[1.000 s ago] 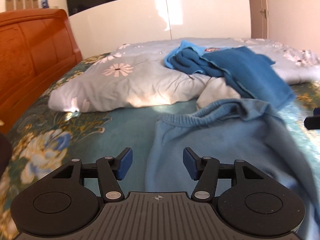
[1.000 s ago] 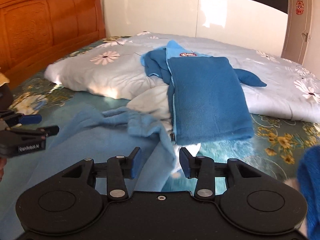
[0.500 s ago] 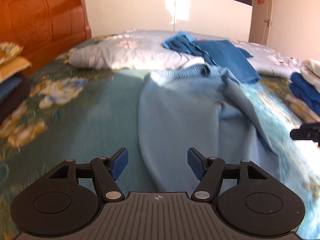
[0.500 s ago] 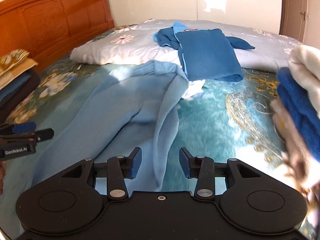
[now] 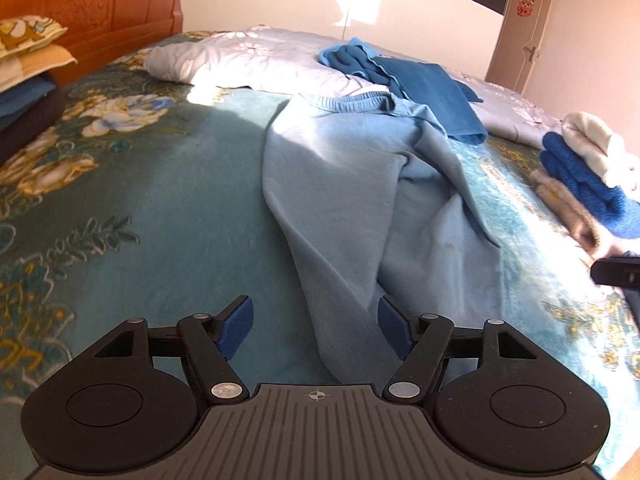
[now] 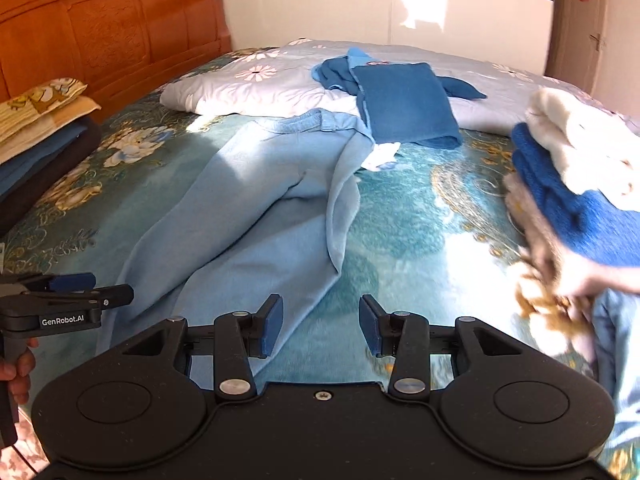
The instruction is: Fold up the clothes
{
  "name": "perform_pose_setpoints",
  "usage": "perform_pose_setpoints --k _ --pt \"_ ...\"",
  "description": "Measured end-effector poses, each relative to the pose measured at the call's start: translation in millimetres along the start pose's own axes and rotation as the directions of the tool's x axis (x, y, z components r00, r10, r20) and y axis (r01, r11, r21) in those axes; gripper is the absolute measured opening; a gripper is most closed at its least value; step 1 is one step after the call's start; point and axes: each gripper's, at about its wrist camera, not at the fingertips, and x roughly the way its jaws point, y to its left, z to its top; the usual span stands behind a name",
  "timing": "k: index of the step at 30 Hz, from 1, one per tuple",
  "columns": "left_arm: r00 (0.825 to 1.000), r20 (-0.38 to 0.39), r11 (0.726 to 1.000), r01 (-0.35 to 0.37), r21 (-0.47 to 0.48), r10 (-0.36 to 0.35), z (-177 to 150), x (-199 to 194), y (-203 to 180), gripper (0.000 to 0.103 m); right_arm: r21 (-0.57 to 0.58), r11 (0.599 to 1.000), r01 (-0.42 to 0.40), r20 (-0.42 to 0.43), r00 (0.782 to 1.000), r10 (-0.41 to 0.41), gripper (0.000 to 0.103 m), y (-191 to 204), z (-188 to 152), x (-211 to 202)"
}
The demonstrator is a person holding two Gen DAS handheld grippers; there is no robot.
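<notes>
Two grippers in view, both with fingers spread and nothing between the pads. Left gripper (image 5: 316, 330) hovers low over the near end of the light blue sweatpants (image 5: 360, 200); one pant leg runs straight into the gap between its fingers, but the pads are apart from the cloth on both sides. Right gripper (image 6: 320, 326) sits over the bed's teal floral blanket (image 6: 400, 216), with the edge of the other pant leg just beside its left finger pad (image 6: 272, 324).

Sweatpants lie lengthwise on the blanket, ribbed waistband (image 5: 344, 102) at the far end, legs toward the cameras, creased and partly overlapping. Waistband touches the grey flowered duvet (image 6: 248, 88).

A dark blue zip jacket (image 6: 404, 108) lies on the duvet, its lower edge hanging onto the blanket just beyond the waistband.

Right side of the bed: stack of folded items (image 6: 576, 168), white on top, dark blue under it, tan fuzzy piece at the bottom, blurred. Left side, near the orange wooden headboard (image 6: 108, 36): another folded stack (image 6: 40, 136), yellow patterned piece on top.

In the right wrist view the left gripper shows at the left edge, hand on its handle.
</notes>
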Motion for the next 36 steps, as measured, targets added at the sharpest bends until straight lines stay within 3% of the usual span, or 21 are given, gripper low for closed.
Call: perform_pose_setpoints --k 9,18,25,32,36 --pt "0.998 -0.028 0.998 0.063 0.01 -0.063 -25.8 -20.3 -11.3 0.069 -0.015 0.998 -0.064 -0.085 0.994 0.062 0.041 34.1 -40.6 1.4" --pt "0.996 -0.059 0.997 0.07 0.04 -0.068 -46.3 -25.0 -24.5 0.068 -0.007 0.991 -0.135 -0.149 0.98 0.132 0.041 64.7 -63.6 10.2" --pt "0.992 -0.094 0.996 0.092 0.022 -0.09 -55.1 -21.7 -29.9 0.061 0.007 0.984 -0.179 -0.171 0.969 0.177 0.037 72.4 -74.6 9.4" --pt "0.984 -0.111 0.99 0.143 0.007 -0.142 -56.9 -17.7 -28.7 0.014 0.029 0.978 -0.205 -0.155 0.966 0.207 0.004 74.6 -73.8 14.2" --pt "0.988 -0.09 0.991 0.131 0.019 -0.128 -57.5 -20.3 -25.2 0.007 0.003 0.979 -0.203 -0.107 0.974 0.202 0.003 73.1 -70.2 7.7"
